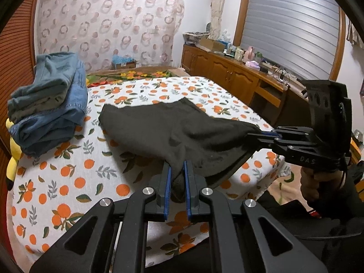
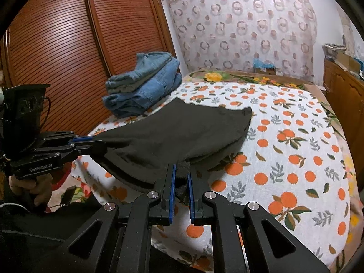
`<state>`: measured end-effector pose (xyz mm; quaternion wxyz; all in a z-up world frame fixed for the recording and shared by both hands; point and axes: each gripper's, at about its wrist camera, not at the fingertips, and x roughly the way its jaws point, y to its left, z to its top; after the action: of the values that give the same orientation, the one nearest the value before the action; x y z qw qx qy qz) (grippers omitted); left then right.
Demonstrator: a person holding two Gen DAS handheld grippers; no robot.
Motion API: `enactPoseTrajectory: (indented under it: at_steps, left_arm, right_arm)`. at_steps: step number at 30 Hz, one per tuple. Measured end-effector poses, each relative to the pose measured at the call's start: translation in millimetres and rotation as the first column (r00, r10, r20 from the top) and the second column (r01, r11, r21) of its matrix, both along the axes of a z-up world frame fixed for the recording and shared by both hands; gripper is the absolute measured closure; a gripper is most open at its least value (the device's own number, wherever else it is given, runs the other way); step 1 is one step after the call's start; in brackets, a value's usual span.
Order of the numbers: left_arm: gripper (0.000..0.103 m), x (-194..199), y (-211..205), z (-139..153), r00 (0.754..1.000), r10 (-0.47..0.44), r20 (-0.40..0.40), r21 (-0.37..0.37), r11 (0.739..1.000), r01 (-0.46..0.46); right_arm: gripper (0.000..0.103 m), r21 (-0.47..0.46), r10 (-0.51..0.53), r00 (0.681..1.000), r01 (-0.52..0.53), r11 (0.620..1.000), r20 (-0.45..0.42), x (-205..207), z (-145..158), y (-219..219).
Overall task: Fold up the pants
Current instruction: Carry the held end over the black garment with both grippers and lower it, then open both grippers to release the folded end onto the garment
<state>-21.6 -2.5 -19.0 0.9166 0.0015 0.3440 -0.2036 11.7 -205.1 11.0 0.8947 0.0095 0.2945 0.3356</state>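
Dark grey pants (image 1: pixel 173 129) lie partly folded on the orange-print bed cover (image 1: pixel 68 182), their near edge lifted off the bed. My left gripper (image 1: pixel 177 168) is shut on the near left corner of the pants. My right gripper (image 1: pixel 259 134) shows at the right of the left wrist view, shut on the other near corner. In the right wrist view the pants (image 2: pixel 182 132) stretch between my right gripper (image 2: pixel 181 170) and my left gripper (image 2: pixel 95 142). The far end of the pants rests flat on the bed.
A stack of folded blue jeans (image 1: pixel 50 104) sits at the far left of the bed, also in the right wrist view (image 2: pixel 145 86). A yellow plush toy (image 1: pixel 11 159) lies beside it. A wooden cabinet (image 1: pixel 232 77) with clutter runs along the right; louvred wardrobe doors (image 2: pixel 63 52) stand left.
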Motion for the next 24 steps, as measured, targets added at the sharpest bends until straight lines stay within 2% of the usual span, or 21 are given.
enactPoseTrajectory:
  at_steps: [13,19,24]
  left_arm:
    - [0.092,59.4,11.1,4.2,0.999,0.039,0.002,-0.015,0.999,-0.039]
    - [0.092,82.4,9.5,3.2,0.999,0.048,-0.004,0.013,0.999,-0.048]
    - [0.084,96.9,8.6,-2.3,0.998,0.057,-0.015,0.029,0.998,-0.057]
  right_arm:
    - [0.094,0.013,-0.064,0.997,0.064,0.998,0.041,52.1,9.5,9.1]
    - [0.094,0.018,-0.089,0.996,0.089,0.996,0.023,81.1,3.3,19.0]
    - [0.094,0.018,-0.102,0.995,0.102,0.995,-0.011,103.7,-6.8,27.1]
